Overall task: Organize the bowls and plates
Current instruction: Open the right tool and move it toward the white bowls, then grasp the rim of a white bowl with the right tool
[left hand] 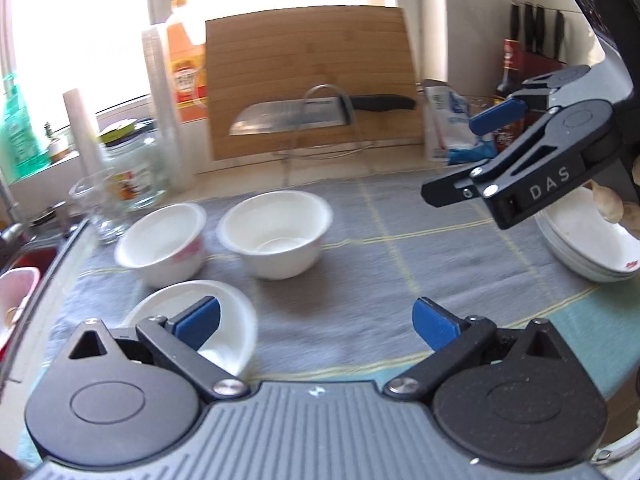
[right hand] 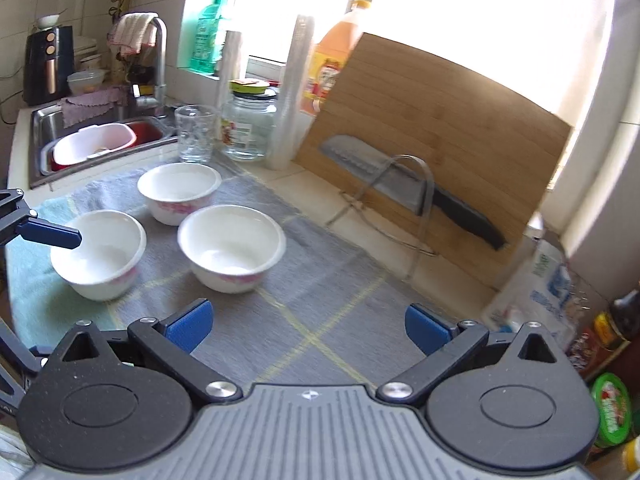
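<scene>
My left gripper (left hand: 316,322) is spread wide with nothing between its blue pads, hanging low over the grey cloth mat with pale yellow grid lines (left hand: 400,264), and its left finger (left hand: 198,322) sits in front of the nearest white ceramic bowl (left hand: 236,320), over its rim as this camera sees it, though I cannot tell whether it touches. My right gripper (right hand: 306,326) is likewise released, jaws far apart and empty above the same mat. From the left wrist camera I see that right gripper off to the right, raised above the mat, in front of a stack of shallow white plates (left hand: 580,244) that rests on the mat's right side. Beyond my left fingers stand two more white bowls: one with a pink flower print (left hand: 164,244) to the left, and one plain-looking white bowl (left hand: 276,232) just beside it. All three bowls are upright, close together but apart. Past the mat's far edge, a bamboo cutting board (left hand: 312,80) leans against the window wall, with a broad steel knife with a black handle (left hand: 320,114) held in a wire rack (left hand: 332,120) in front of it. Left of the board are a clear drinking glass (left hand: 96,208), a glass jar with a yellow-green lid (left hand: 132,168), a tall sleeve of clear plastic cups (left hand: 164,104) and an orange bottle (left hand: 186,60). The steel sink (right hand: 48,128) lies beyond the mat's left end, holding a pink basin (right hand: 94,144).
</scene>
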{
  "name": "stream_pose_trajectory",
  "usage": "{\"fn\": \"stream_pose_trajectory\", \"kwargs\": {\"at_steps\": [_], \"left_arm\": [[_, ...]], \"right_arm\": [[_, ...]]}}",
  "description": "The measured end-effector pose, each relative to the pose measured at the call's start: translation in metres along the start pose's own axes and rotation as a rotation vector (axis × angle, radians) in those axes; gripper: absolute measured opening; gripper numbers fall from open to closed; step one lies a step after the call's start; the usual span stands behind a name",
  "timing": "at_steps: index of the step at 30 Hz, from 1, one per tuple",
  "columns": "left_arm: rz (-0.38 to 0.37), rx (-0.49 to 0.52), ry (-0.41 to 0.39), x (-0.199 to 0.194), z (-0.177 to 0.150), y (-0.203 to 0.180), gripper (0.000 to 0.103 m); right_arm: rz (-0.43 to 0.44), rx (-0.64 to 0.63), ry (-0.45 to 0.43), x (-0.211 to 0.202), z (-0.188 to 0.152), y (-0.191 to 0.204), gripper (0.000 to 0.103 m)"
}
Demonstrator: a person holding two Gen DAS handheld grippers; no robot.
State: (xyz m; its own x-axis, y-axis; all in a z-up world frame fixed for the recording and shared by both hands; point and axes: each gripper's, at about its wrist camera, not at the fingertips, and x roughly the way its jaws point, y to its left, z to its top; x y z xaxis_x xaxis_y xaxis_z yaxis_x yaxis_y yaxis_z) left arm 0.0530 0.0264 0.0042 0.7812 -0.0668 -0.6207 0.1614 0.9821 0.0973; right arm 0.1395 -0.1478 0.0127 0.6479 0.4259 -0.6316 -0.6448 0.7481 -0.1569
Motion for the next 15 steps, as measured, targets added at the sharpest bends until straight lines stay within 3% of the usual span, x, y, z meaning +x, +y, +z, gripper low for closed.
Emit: {"fn": "stream_pose_trajectory", "kwargs": {"at_steps": [8,15], "left_arm": [[0.029,0.045,0.044,-0.011,-0.029,0.075,0.102],[-0.060,0.096,0.068,0.009,-0.052,0.102,0.102]], "right_arm": [[0.123,0.076,0.027,0.030,0.035,0.063,0.103],[0.211,0.160,0.063,0.061,0.039,0.104,0.103]]}}
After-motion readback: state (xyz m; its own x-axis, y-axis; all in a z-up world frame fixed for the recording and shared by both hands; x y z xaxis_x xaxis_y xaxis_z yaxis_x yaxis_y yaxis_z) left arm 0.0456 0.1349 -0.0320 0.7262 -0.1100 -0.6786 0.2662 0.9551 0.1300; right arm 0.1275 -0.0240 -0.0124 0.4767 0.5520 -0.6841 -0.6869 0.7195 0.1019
